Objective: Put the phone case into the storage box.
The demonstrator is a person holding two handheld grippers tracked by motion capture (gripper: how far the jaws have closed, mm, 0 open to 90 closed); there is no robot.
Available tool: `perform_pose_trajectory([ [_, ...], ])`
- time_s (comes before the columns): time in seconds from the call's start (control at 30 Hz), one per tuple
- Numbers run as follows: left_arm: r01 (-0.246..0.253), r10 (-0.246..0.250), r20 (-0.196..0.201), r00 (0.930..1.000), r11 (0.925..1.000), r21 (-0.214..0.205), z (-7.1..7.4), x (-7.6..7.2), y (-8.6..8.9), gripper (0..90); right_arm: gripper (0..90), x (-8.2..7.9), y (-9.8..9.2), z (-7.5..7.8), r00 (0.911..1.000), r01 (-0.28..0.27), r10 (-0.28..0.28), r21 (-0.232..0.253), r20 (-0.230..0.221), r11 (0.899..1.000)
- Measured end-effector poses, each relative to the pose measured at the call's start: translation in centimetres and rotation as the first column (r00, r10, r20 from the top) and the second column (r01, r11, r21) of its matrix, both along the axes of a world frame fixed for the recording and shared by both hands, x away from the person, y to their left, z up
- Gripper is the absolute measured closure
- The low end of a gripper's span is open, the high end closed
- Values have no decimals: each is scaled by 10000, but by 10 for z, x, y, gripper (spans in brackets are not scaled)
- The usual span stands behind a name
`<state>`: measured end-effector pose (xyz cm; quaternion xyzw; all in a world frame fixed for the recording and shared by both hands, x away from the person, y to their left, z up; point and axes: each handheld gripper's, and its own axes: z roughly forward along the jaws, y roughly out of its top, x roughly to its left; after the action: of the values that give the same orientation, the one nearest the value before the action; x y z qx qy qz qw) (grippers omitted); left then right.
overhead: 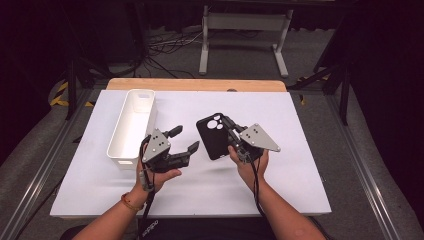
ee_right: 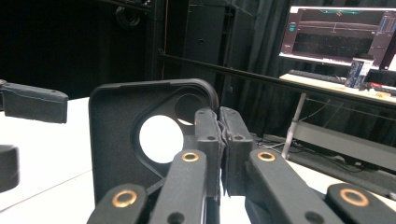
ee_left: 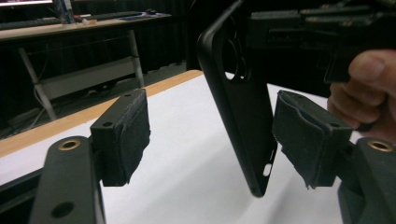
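both grippers over the white table, black phone case lifted.
right gripper jaws clamp the case's edge, holding it upright; left gripper jaws gape wide around it, untouching, beside a white bin.

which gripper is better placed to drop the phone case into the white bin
Right, probably: the right gripper is already shut on the phone case. The left gripper is open beside the white bin, holding nothing.
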<state>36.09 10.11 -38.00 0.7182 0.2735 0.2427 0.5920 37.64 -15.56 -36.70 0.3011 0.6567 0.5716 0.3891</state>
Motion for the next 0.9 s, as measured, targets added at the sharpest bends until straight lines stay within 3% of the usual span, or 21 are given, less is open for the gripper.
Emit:
perform_pose_trajectory([
  [0.1,139,-141,-79,9999,9997,-206,1,2,-6,284,883,0,-2,-2,9997,224,-224,131,13,9997],
  [0.23,114,-113,20,9999,9999,-117,2,4,-15,316,883,-1,-4,-3,9989,450,-453,185,153,9988],
  [0.37,-32,28,-200,9998,9998,-197,3,8,-20,424,883,-1,-4,-5,9986,515,-517,142,134,9986],
  [0.6,-163,150,-400,9991,9993,-328,3,15,-19,528,883,-2,-1,-7,9987,484,-483,-14,188,9988],
  [0.9,12,-44,-580,9983,9985,-555,4,20,-14,689,883,-5,8,-10,9990,346,-337,-327,282,9989],
])
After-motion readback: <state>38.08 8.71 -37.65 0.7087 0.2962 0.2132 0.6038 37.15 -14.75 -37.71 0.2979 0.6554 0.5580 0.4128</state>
